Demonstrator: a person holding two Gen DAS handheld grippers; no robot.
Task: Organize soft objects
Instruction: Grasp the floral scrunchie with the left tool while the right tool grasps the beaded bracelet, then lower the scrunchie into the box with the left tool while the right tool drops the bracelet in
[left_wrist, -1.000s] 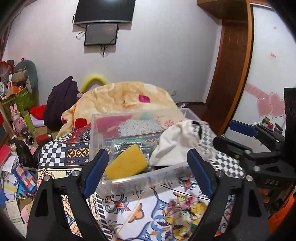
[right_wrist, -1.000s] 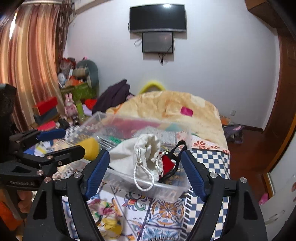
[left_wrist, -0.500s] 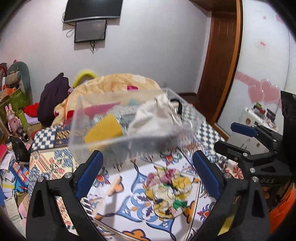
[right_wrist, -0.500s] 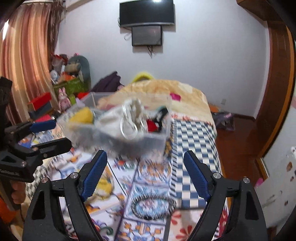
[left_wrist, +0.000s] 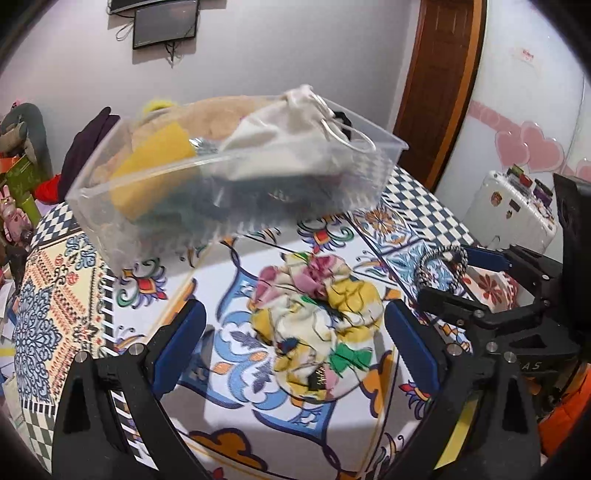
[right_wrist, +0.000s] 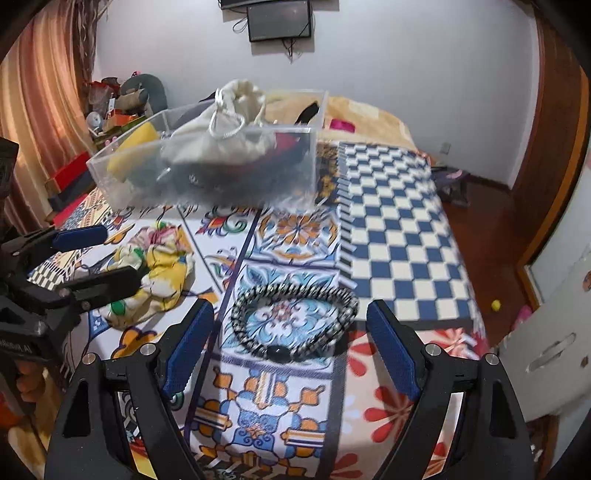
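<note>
Both hand-held grippers, jaws apart and empty, are dropping back from the clear bin (left_wrist: 236, 192) toward the floral scrunchie (left_wrist: 314, 325) and beaded band (right_wrist: 295, 317) at 12 o'clock, likely next pickups.

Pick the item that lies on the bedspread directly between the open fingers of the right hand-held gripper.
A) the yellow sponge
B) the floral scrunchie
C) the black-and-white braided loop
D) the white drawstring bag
C: in the right wrist view the black-and-white braided loop lies on the patterned bedspread, between the spread fingers of the right hand-held gripper, which holds nothing.
</note>
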